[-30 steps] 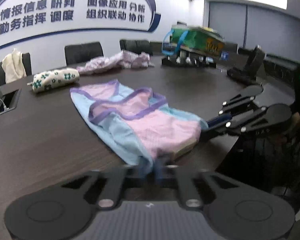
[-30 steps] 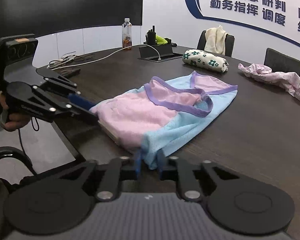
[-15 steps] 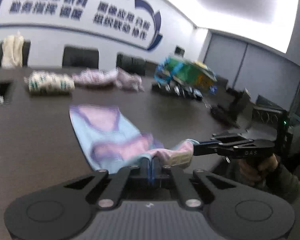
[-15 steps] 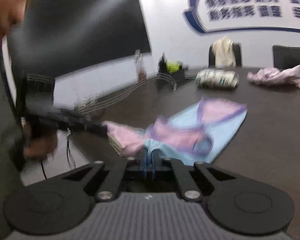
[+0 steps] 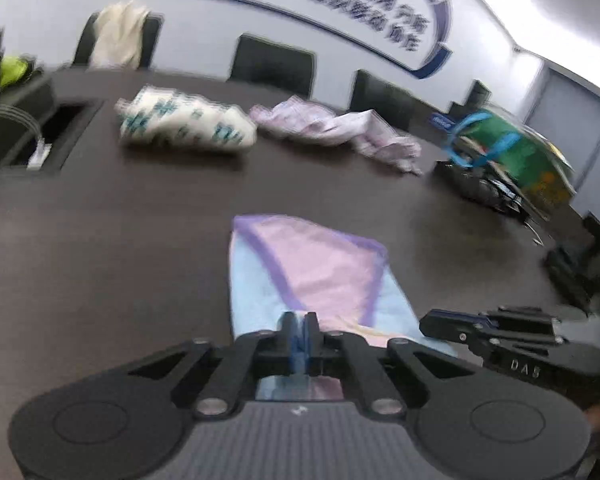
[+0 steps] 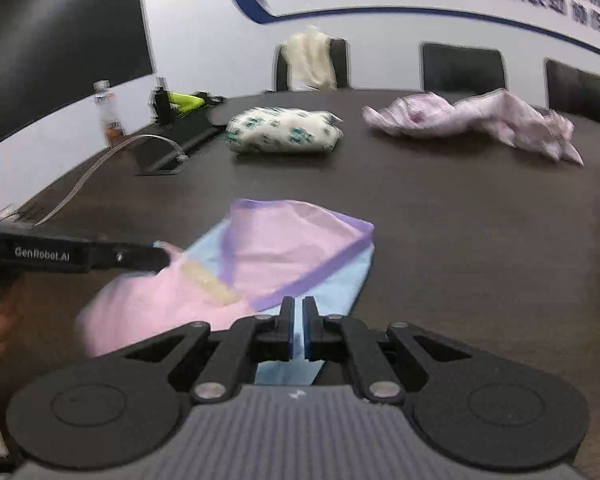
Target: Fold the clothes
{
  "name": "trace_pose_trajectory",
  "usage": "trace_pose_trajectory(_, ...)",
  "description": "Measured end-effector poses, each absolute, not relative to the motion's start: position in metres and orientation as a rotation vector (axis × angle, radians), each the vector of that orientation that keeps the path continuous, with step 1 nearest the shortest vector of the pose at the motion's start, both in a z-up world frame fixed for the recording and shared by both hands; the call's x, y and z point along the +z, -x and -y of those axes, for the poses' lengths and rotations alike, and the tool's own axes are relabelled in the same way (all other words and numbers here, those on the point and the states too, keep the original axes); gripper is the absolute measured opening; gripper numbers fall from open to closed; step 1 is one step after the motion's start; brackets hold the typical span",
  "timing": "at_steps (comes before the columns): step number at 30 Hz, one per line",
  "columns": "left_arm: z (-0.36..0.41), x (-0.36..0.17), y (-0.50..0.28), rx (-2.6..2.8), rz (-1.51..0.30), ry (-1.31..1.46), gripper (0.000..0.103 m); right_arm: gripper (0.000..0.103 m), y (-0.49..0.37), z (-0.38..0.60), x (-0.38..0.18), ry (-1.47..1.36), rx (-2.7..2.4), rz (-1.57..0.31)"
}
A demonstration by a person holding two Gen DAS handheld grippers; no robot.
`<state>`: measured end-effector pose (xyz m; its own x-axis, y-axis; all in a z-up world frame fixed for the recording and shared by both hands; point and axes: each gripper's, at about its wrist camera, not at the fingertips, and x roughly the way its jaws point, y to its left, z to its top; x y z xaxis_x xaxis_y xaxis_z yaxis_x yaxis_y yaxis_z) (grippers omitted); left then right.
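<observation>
A pink and light-blue garment with purple trim (image 5: 312,272) lies on the dark table (image 5: 100,248), its near hem lifted and doubled over the rest. My left gripper (image 5: 300,320) pinches the blue edge of that hem, and its jaws are opening slightly with the cloth still between them. My right gripper (image 5: 428,326) holds the hem just to the right of it. In the right wrist view the right gripper (image 6: 298,304) is shut on the blue corner of the garment (image 6: 292,248), and the left gripper (image 6: 162,256) grips the pink corner at the left.
A white floral bundle (image 6: 284,130) and a crumpled pink garment (image 6: 472,116) lie farther back on the table. A bottle (image 6: 108,116) and a cable box (image 6: 172,144) stand far left, a green bag (image 5: 512,152) far right. Black chairs (image 6: 460,68) line the far edge.
Both grippers have lifted the garment's near hem and carried it forward over the rest, so the garment now looks shorter and doubled. Both hands rolled as they moved.
</observation>
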<state>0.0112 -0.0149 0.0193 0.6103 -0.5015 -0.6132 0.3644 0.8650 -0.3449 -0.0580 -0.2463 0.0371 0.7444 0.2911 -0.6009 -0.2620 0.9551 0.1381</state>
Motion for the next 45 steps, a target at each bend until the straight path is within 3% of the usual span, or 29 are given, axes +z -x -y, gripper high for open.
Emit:
trace_pose_trajectory(2,-0.001,0.019,-0.007,-0.487,-0.761,0.243,0.017,0.007,0.056,0.247,0.033,-0.05,0.29,-0.666)
trace_pose_trajectory(4,-0.019,0.022,0.003,-0.475,-0.733,0.288,0.038,0.018,0.067,0.256,0.037,-0.076,0.282,-0.635)
trace_pose_trajectory(5,-0.025,0.025,0.013,-0.471,-0.705,0.297,0.04,0.033,0.075,0.261,0.041,-0.093,0.283,-0.614)
trace_pose_trajectory(8,-0.033,0.029,0.034,-0.477,-0.665,0.311,0.048,0.039,0.098,0.27,0.053,-0.137,0.364,-0.564)
trace_pose_trajectory(16,-0.006,0.011,0.053,-0.47,-0.708,0.211,0.046,0.037,0.1,0.222,0.028,-0.061,0.374,-0.68)
trace_pose_trajectory(21,-0.001,0.002,0.061,-0.442,-0.721,0.203,0.036,0.038,0.098,0.213,0.025,0.003,0.284,-0.654)
trace_pose_trajectory(29,-0.01,0.0,0.073,-0.453,-0.698,0.257,0.035,0.041,0.123,0.219,0.033,-0.009,0.269,-0.632)
trace_pose_trajectory(31,-0.009,0.0,0.074,-0.457,-0.698,0.257,0.023,0.041,0.124,0.223,0.03,-0.04,0.262,-0.644)
trace_pose_trajectory(33,-0.007,0.002,0.076,-0.449,-0.694,0.245,0.02,0.038,0.121,0.225,0.024,-0.077,0.271,-0.66)
trace_pose_trajectory(35,-0.006,0.002,0.08,-0.445,-0.689,0.228,0.017,0.025,0.117,0.227,0.018,-0.11,0.281,-0.671)
trace_pose_trajectory(39,-0.007,0.0,0.09,-0.446,-0.681,0.228,0.012,0.011,0.115,0.222,0.016,-0.084,0.277,-0.672)
trace_pose_trajectory(45,-0.019,0.003,0.118,-0.461,-0.687,0.213,0.011,0.01,0.134,0.217,0.021,-0.068,0.317,-0.725)
